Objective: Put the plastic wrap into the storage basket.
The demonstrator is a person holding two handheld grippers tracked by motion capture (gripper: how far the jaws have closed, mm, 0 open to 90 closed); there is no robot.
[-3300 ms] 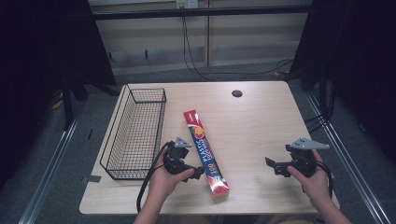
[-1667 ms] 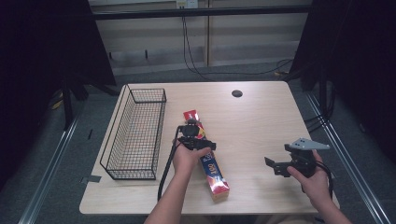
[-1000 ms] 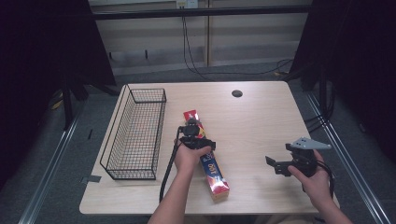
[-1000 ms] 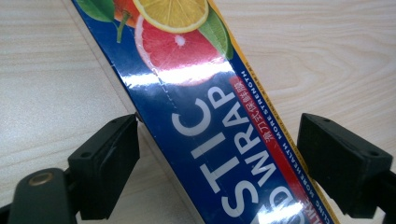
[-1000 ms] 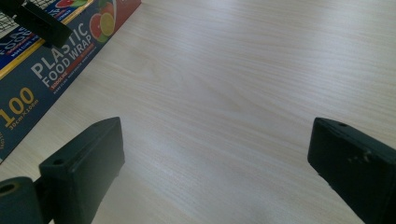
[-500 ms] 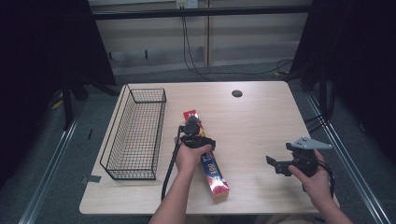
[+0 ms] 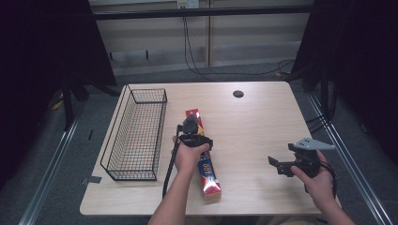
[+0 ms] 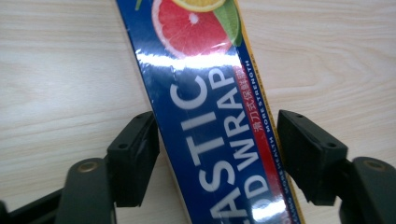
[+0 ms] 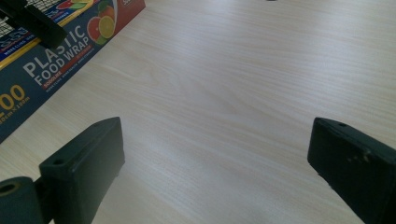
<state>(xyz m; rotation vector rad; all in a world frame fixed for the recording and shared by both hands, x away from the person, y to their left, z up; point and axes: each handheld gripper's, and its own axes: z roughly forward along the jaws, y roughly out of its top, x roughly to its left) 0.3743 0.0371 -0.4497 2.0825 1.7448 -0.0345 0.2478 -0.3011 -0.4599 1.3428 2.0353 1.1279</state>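
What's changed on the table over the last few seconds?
The left gripper moved from beside the plastic wrap box up over its middle and came down astride it. Its jaws have just been closing around the box; the left one looks to be touching, with a small gap at the right one, so no firm grip yet. The box, the wire basket and the right gripper, jaws wide open, stayed where they were.

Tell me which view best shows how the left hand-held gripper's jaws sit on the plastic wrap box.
The left gripper view: the plastic wrap box lies between the jaws, which have just been closing, a slight gap showing at the right one. The high view hides the contact under the hand; the right gripper view shows the box's printed face.
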